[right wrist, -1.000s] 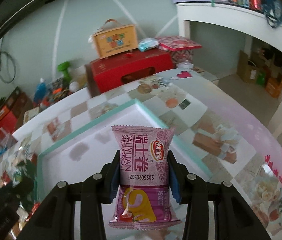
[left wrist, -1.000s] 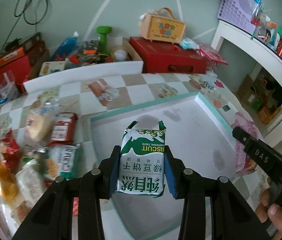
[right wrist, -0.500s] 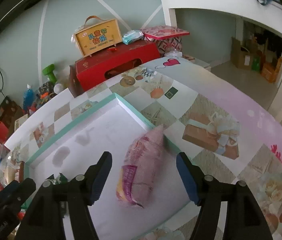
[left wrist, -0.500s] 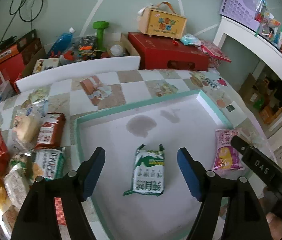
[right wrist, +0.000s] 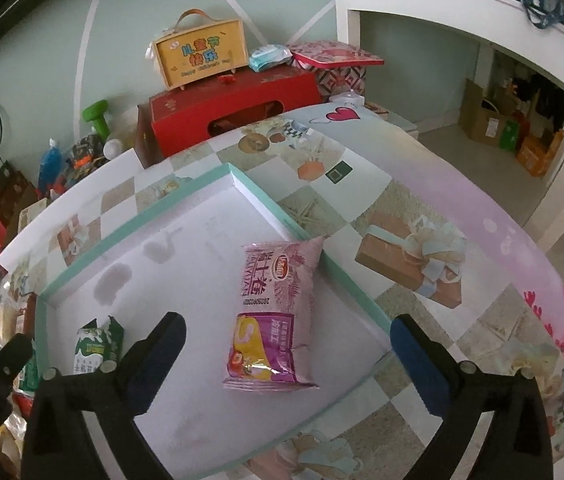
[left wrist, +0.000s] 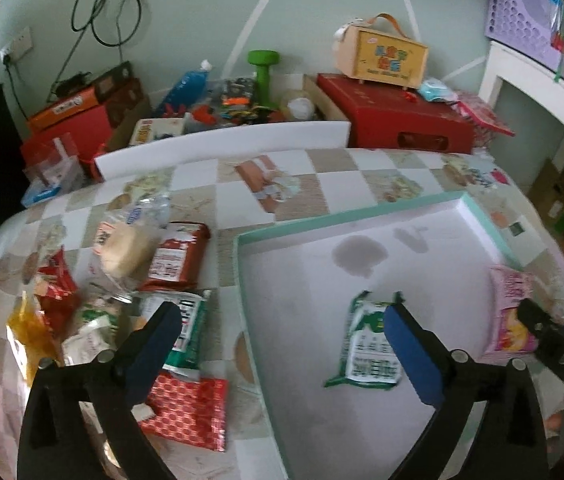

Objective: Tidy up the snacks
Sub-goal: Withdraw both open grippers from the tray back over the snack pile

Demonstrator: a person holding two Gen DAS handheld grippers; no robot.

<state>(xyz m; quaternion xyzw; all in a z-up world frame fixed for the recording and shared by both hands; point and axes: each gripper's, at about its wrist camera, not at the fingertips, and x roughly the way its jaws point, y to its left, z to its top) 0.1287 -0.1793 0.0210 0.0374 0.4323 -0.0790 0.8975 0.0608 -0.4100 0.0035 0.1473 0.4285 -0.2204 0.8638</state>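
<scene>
Two packets, green (left wrist: 372, 344) and pink (right wrist: 275, 312), lie in the tray (left wrist: 482, 216); both grippers' jaws are opening empty, and perhaps ten snacks (left wrist: 121, 280) wait left of it.

pink snack packet (right wrist: 277, 312) "2025090321", yellow box (right wrist: 201, 54) "儿童节快乐"

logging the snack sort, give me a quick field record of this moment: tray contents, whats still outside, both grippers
tray: white tray with teal rim, on the patterned tablecloth
in tray: green biscuit packet; pink snack packet, lying by the tray's rim
outside tray: pile of snack packets on the cloth beside the tray
left gripper: jaws opening, nothing pressed between the pads
right gripper: jaws opening, pink packet lies free below
left to do: the pile is not yet in the tray
</scene>
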